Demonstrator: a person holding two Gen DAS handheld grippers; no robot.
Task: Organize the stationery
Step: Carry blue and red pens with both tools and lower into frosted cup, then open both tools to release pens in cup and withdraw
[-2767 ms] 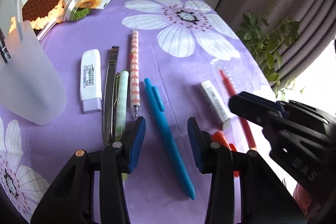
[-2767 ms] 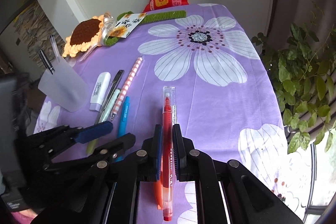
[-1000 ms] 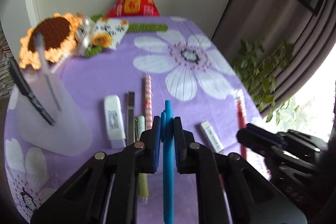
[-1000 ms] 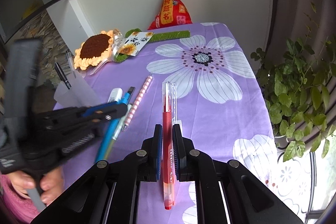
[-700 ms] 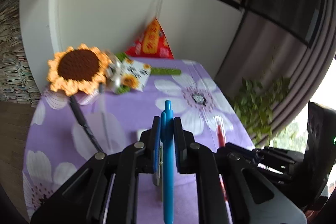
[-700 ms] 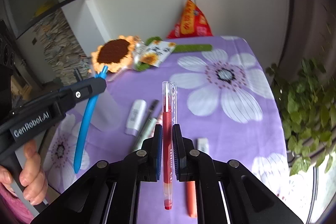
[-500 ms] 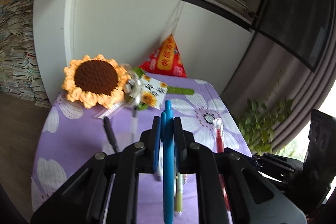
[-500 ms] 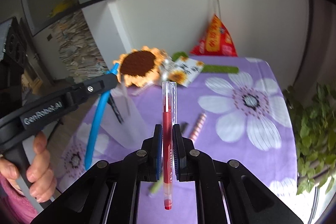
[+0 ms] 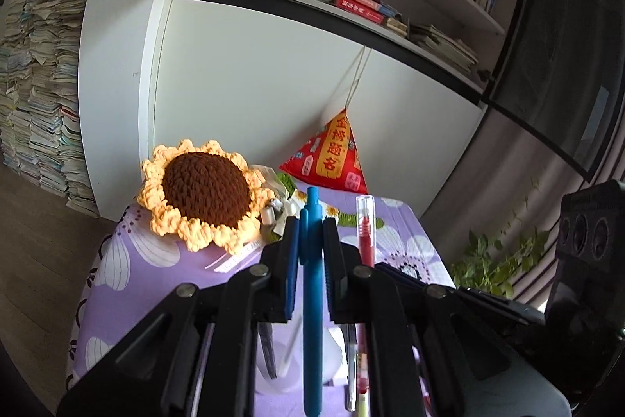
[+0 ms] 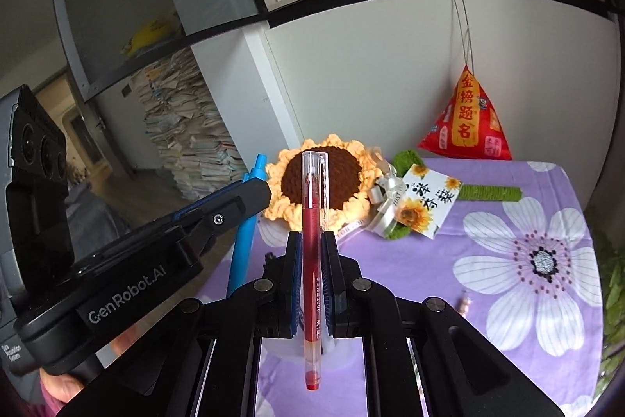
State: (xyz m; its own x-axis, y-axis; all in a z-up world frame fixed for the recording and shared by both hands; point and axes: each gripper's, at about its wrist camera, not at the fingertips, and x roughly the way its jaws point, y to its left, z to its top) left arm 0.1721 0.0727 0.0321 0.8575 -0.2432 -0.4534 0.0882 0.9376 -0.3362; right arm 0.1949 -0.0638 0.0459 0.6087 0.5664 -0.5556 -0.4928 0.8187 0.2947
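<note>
My left gripper [image 9: 310, 231] is shut on a blue pen [image 9: 312, 303] and holds it upright, tip down. My right gripper [image 10: 311, 245] is shut on a red pen with a clear cap [image 10: 311, 253], also upright. Both pens hang over a frosted white pen cup [image 9: 289, 358], mostly hidden behind my fingers; the cup also shows low in the right wrist view [image 10: 281, 346]. The left gripper and blue pen [image 10: 246, 233] show at the left of the right wrist view. The red pen [image 9: 364, 229] shows just right of the blue one in the left wrist view.
A crocheted sunflower [image 10: 320, 182] and a flower card [image 10: 424, 202] lie at the far end of the purple flowered tablecloth [image 10: 508, 260]. A red triangular pouch [image 10: 468, 120] hangs by the wall. A striped pen's tip [image 10: 464, 301] peeks out at right. A plant [image 9: 496, 260] stands beside the table.
Both grippers have tilted up and moved toward the pen cup, so the pens now stand upright over it. The table items have dropped out of view.
</note>
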